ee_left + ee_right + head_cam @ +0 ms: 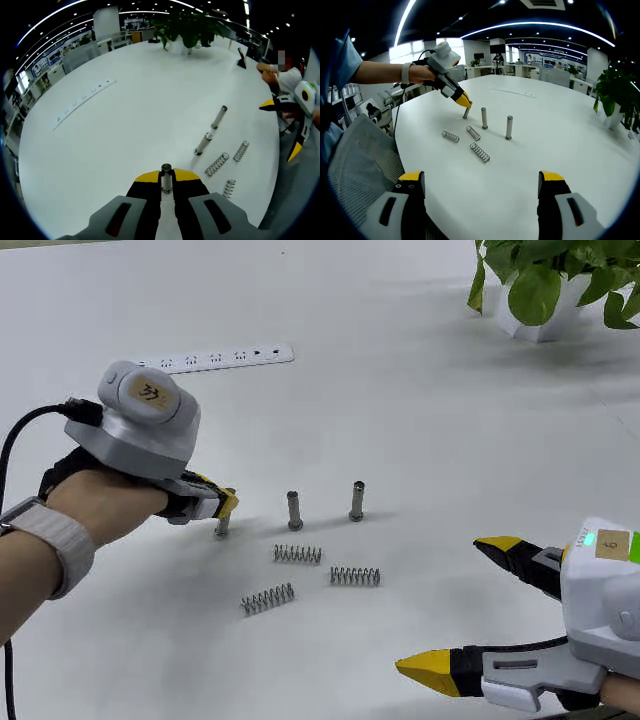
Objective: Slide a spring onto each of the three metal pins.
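Steel pin (166,184) sits clamped in left tongs (166,176), per left gripper view

Table (430,420): white, smooth, matt with a faint sheen. Pins (294,510): bare grey metal, satin. Springs (297,554): thin shiny wire coils. Left gripper (226,506) and right gripper (450,605): smooth grey-white plastic shells, black-and-yellow tips. Power strip (215,358), upper left: white plastic. Wrist strap (55,540): pale cloth.

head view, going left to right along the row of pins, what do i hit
left claw shut on the first pin → middle pin → third pin → open right claw
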Demonstrator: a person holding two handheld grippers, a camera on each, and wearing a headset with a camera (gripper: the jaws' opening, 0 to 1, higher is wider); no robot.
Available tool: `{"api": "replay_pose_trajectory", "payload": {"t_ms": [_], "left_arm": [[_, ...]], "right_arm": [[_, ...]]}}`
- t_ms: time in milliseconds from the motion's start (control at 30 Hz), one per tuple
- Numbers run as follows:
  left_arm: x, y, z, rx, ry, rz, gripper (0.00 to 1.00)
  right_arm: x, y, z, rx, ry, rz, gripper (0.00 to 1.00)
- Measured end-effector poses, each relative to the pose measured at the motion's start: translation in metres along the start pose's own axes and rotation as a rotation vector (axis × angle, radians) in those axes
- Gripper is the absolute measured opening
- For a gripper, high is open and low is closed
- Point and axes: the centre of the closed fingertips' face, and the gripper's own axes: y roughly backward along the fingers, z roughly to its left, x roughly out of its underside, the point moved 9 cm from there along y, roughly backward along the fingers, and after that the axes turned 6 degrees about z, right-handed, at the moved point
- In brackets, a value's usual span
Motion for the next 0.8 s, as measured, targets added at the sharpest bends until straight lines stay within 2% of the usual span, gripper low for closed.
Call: {"api": "replay_pose_trajectory", "payload": {"t_ms": [300, 433, 800], "left_arm": [[0.008, 0.005, -0.004, -0.008, -0.004, -0.007, 0.08], [0.011, 0.006, 0.0, -0.01, 0.007, -0.014, 0.08], [0.015, 0.008, -0.002, -0.004, 0.008, -0.015, 0.08]], "right_arm": [[0.0, -0.001, 0.001, -0.004, 0.005, 0.001, 0.95], [-0.001, -0.001, 0.002, -0.003, 0.008, 0.0, 0.95], [-0.003, -0.002, 0.0, -0.001, 0.01, -0.008, 0.95]]}}
